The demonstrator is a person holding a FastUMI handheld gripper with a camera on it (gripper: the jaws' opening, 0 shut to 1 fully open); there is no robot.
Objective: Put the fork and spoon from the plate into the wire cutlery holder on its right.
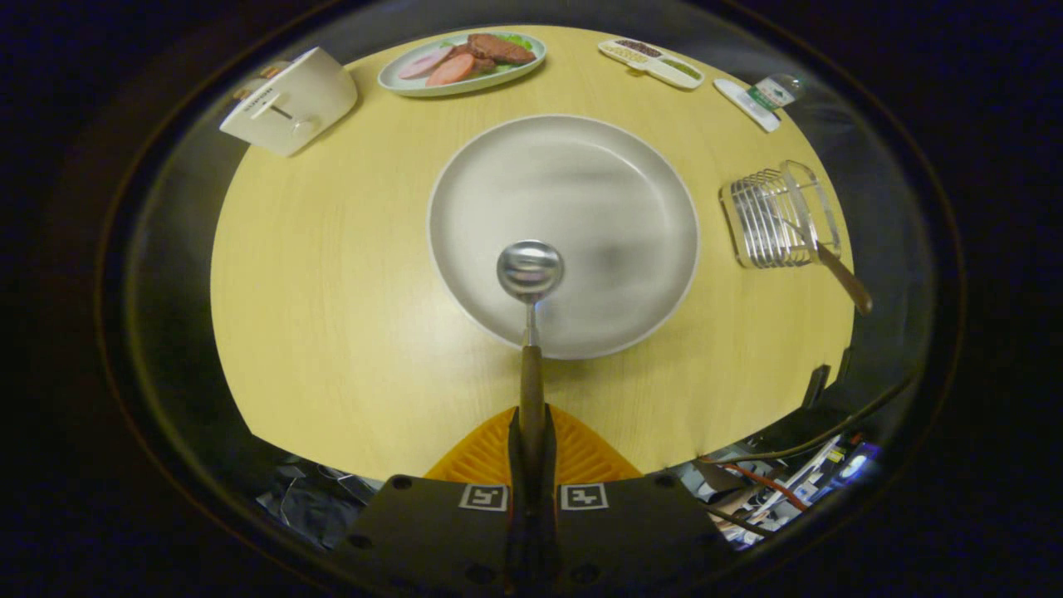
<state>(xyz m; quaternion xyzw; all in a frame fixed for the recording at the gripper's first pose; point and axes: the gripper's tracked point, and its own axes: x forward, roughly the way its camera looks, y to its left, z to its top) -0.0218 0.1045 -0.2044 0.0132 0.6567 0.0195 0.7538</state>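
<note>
Am holding spoon (530,271) by wooden handle, gripper (531,432) fingers pinching it on both sides, bowl hanging over near part of plate (465,191). Fork (835,270) is already standing in wire cutlery holder (776,218) at right. Judging task half done; spoon is left to carry right into holder.

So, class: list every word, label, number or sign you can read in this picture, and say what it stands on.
None can be read.
Toaster: dark print, too blurred.
Bottle: label too small.
Gripper: two square black-and-white markers, no letters; its fingers are shut on the spoon.
</note>
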